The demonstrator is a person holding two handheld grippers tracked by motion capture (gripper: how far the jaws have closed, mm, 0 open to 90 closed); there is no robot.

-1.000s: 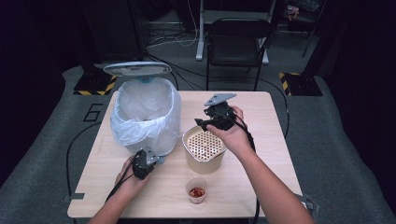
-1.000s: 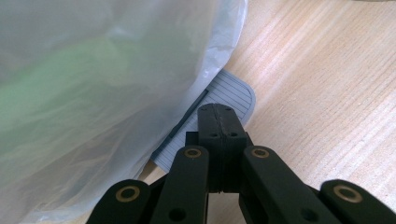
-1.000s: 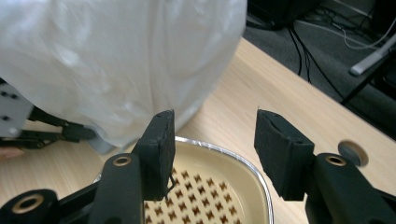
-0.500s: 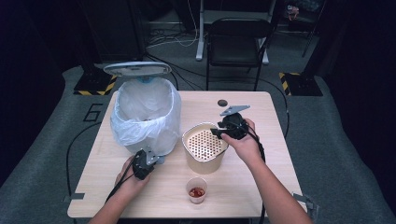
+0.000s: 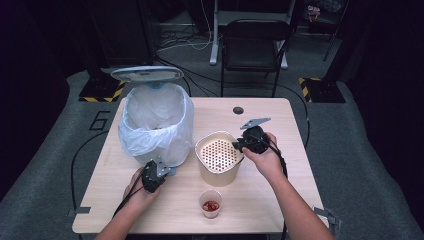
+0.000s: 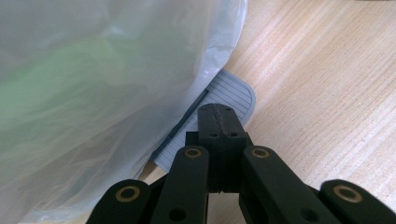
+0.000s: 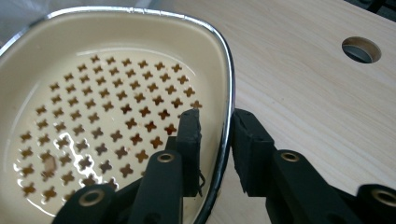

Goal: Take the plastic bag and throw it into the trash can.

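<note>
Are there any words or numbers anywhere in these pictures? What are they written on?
"6": a big pale number on the grey floor mat, left of the table.
No words, labels or brands can be read on the bin, the strainer pot or the small cup.

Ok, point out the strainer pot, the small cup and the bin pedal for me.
strainer pot (image 5: 218,151), high view, on its perforated insert.
small cup (image 5: 210,204), high view, on the red contents inside.
bin pedal (image 6: 229,95), left gripper view, on its ribbed grey top.
</note>
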